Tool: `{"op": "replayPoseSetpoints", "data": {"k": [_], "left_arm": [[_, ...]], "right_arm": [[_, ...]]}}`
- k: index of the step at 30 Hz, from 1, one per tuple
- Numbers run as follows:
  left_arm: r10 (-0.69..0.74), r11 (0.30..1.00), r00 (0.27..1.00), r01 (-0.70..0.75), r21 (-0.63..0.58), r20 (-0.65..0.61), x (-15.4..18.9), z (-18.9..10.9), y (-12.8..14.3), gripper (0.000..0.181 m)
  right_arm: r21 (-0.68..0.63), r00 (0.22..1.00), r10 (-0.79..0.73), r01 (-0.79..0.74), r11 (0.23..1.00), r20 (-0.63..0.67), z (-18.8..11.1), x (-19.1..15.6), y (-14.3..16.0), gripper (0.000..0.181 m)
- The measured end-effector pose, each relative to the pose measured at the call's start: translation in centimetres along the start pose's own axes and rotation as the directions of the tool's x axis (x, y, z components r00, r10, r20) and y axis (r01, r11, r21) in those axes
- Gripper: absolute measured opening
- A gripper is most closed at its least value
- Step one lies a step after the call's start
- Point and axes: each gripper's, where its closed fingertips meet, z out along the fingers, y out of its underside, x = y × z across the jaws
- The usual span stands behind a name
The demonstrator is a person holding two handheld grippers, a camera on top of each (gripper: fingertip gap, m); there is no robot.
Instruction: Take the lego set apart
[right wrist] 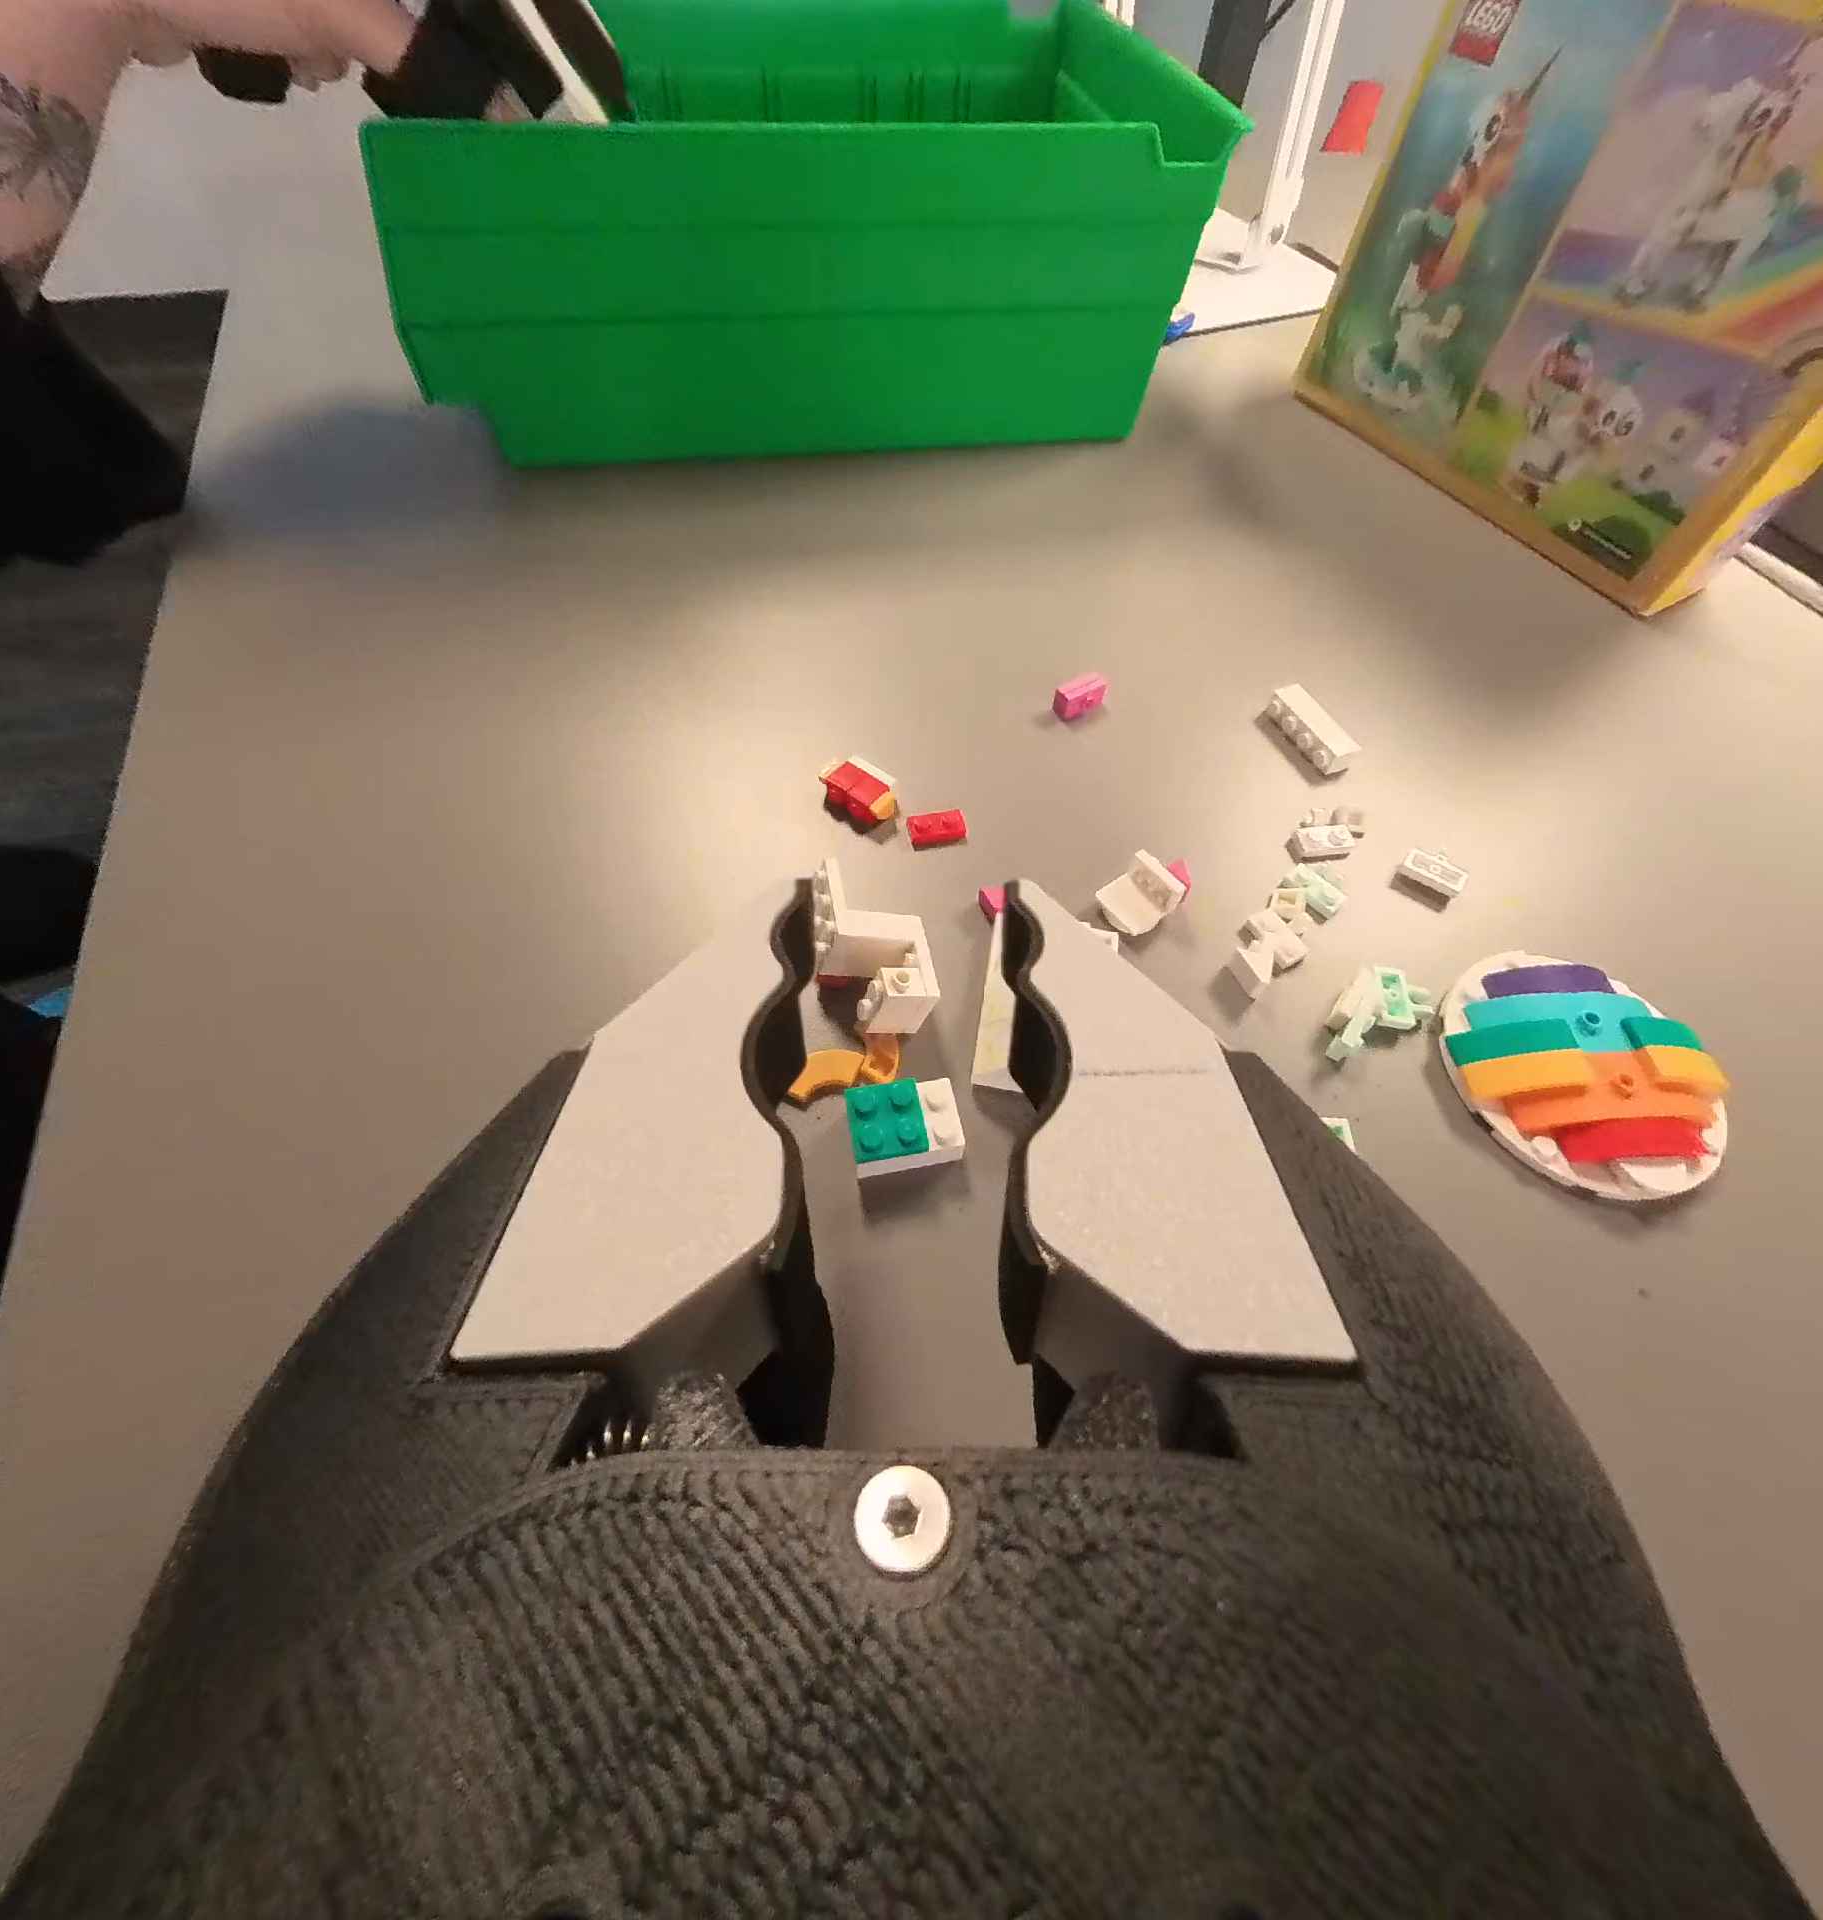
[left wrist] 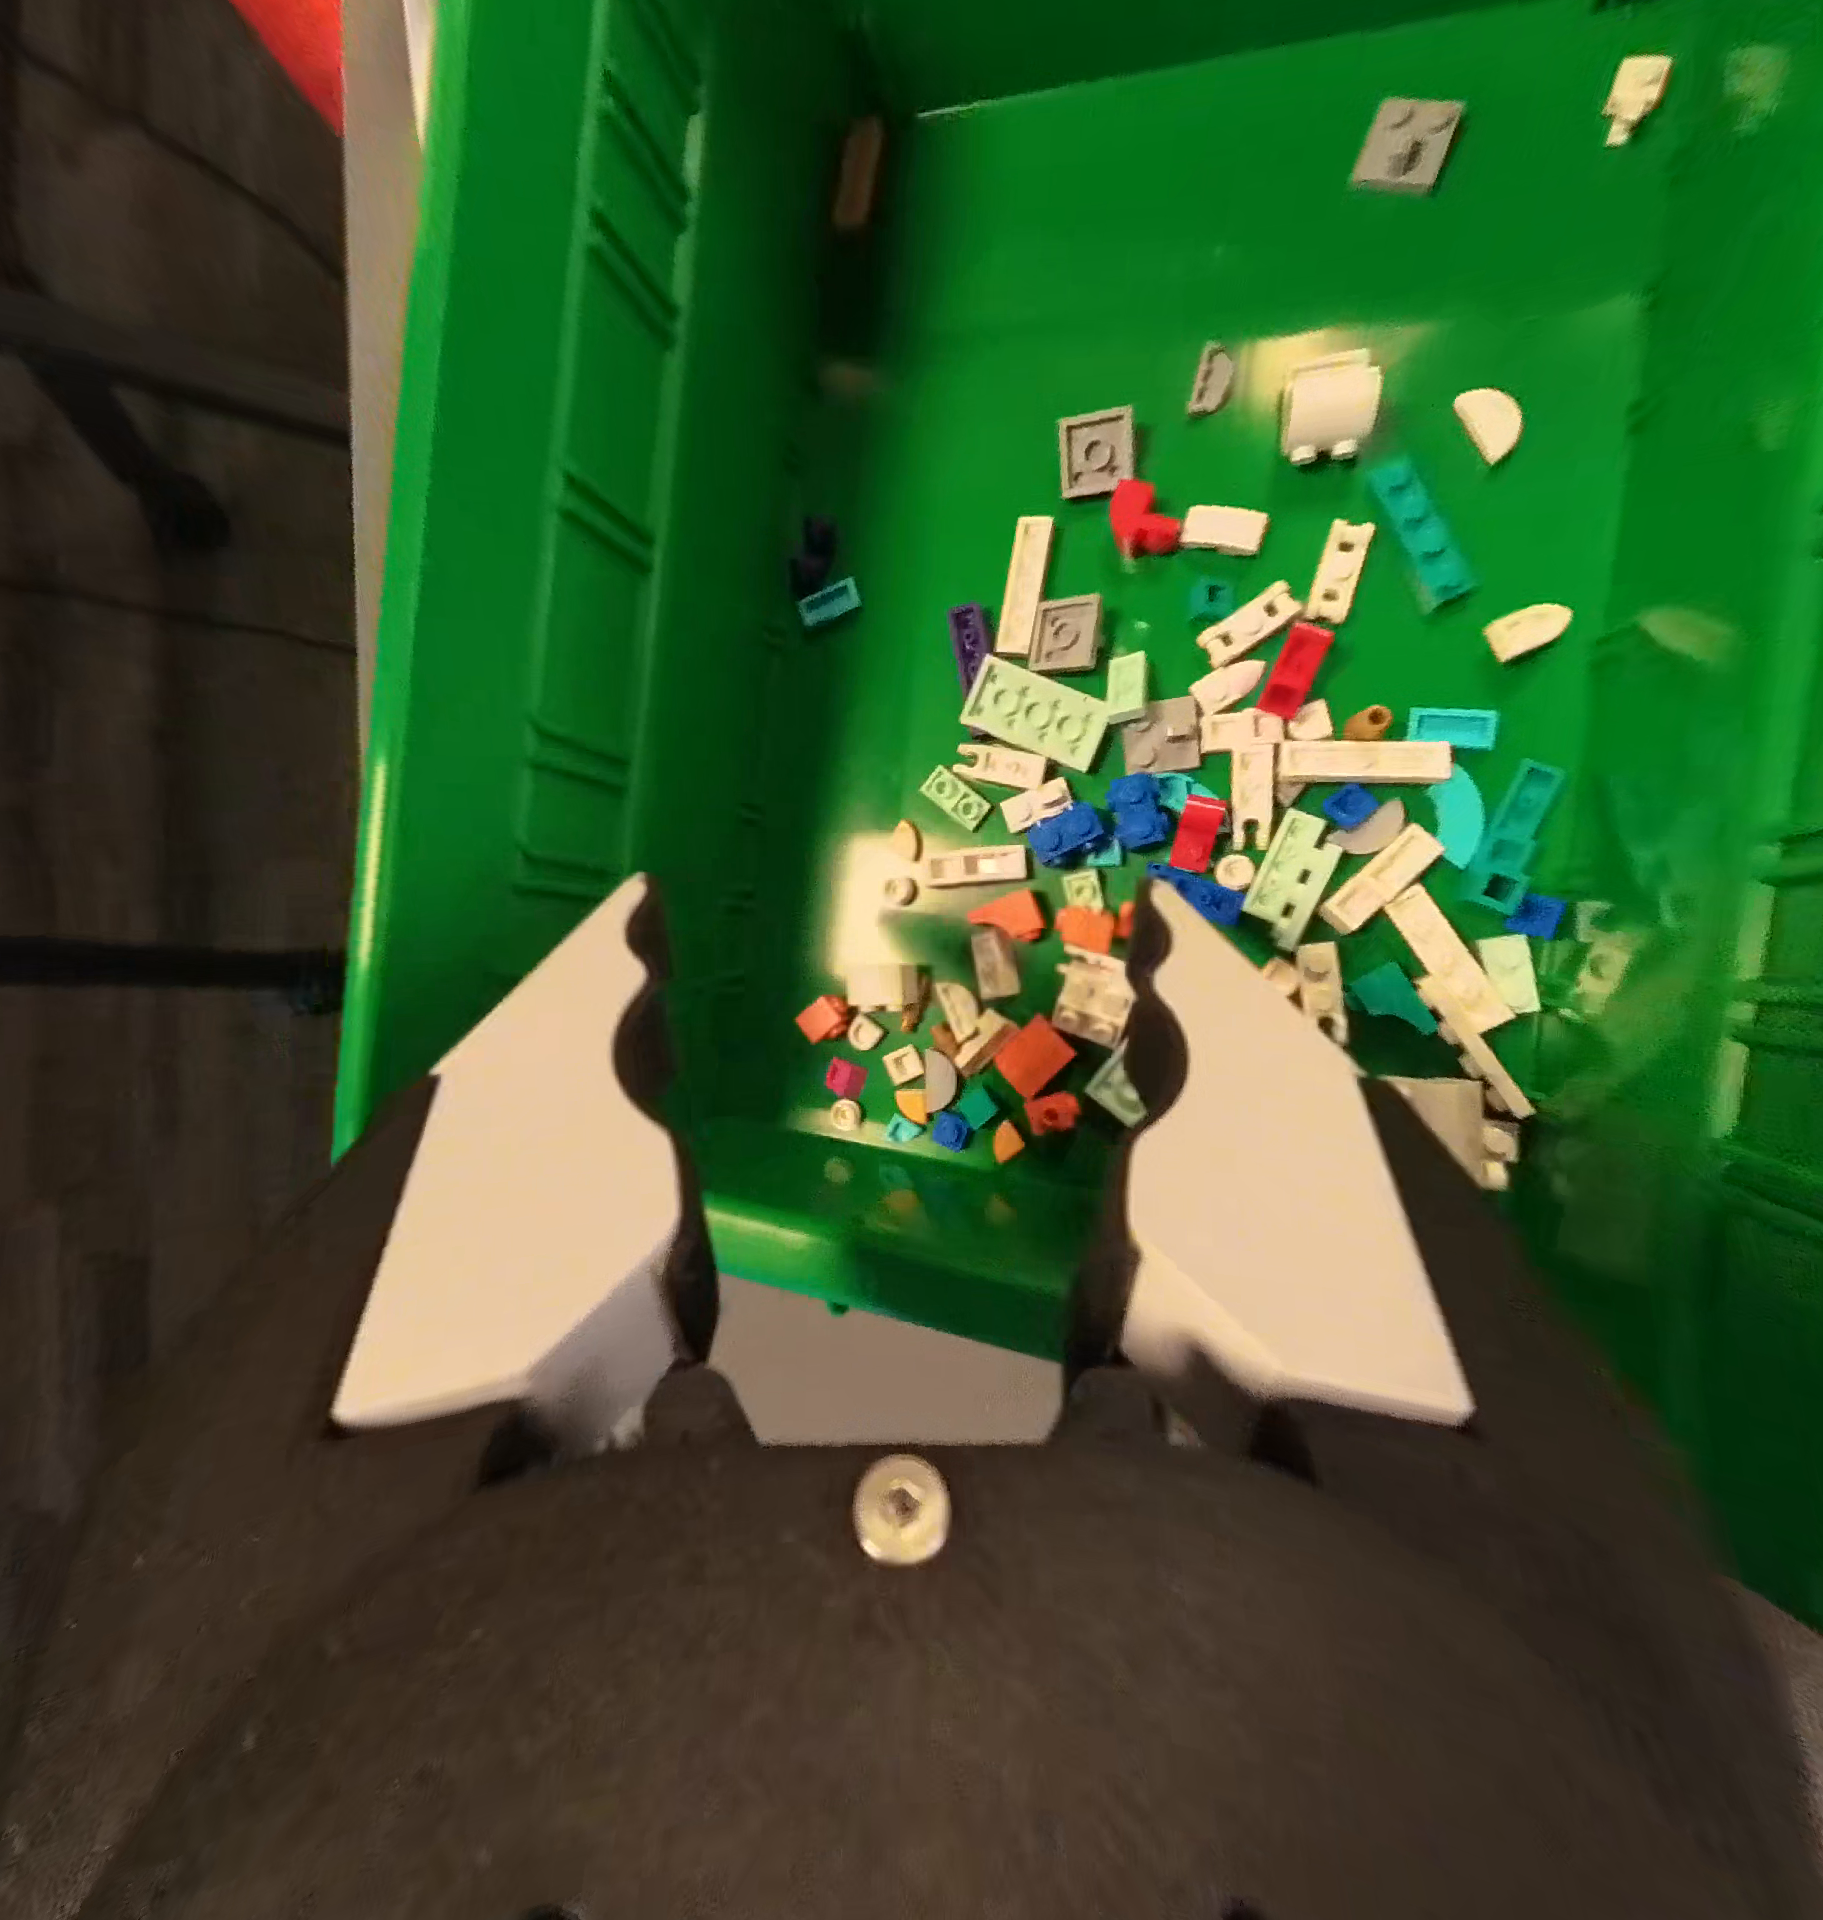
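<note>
My left gripper is open and empty, held over the green bin, which holds a heap of several loose lego pieces. It also shows in the right wrist view, in a hand above the bin. My right gripper is open and empty, low over the grey table. Between its fingers lie a white chunk, an orange curved piece, a teal-and-white block and a long pale cone. A white oval plate with rainbow arches lies to the right.
Loose pieces lie scattered on the table: red bits, a pink brick, a white long brick, pale green and white bits. The set's box stands at the far right. The table's left edge drops off. Measured from the fingertips, the pink brick is 12 cm or so from the right gripper and 25 cm from the left.
</note>
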Motion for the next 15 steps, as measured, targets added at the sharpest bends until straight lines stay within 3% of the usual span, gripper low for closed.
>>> {"op": "replayPoseSetpoints", "data": {"k": [3,5,8,10,12,15], "left_arm": [[0.01,0.999,0.998,-0.012,0.045,0.054,0.3,-1.9,-0.8,0.086],[0.047,0.975,0.991,-0.072,0.209,0.124,1.8,-5.1,-3.0,0.083],[0.22,0.828,0.975,-0.206,0.522,0.035,10.1,-10.0,-6.8,0.074],[0.504,0.68,0.855,-0.303,0.668,-0.125,19.2,-11.9,-6.7,0.067],[0.727,0.585,0.641,-0.392,0.71,-0.246,26.9,-11.8,-4.2,0.063],[0.856,0.489,0.458,-0.564,0.665,-0.24,32.2,-8.4,-1.8,0.069]], "right_arm": [[0.002,0.997,-0.034,0.034,0.999,-0.062,-0.1,0.8,-0.1,0.034],[0.045,0.989,-0.055,0.061,0.997,-0.135,-0.4,1.7,-0.9,0.034],[0.136,0.974,-0.044,0.076,0.988,-0.222,-1.2,2.7,-2.4,0.031],[0.194,0.967,-0.024,0.075,0.978,-0.254,-1.6,3.2,-3.1,0.029],[0.232,0.965,-0.004,0.067,0.971,-0.262,-1.8,3.3,-3.4,0.028],[0.254,0.97,0.017,0.047,0.966,-0.242,-1.7,3.1,-3.5,0.027]]}}
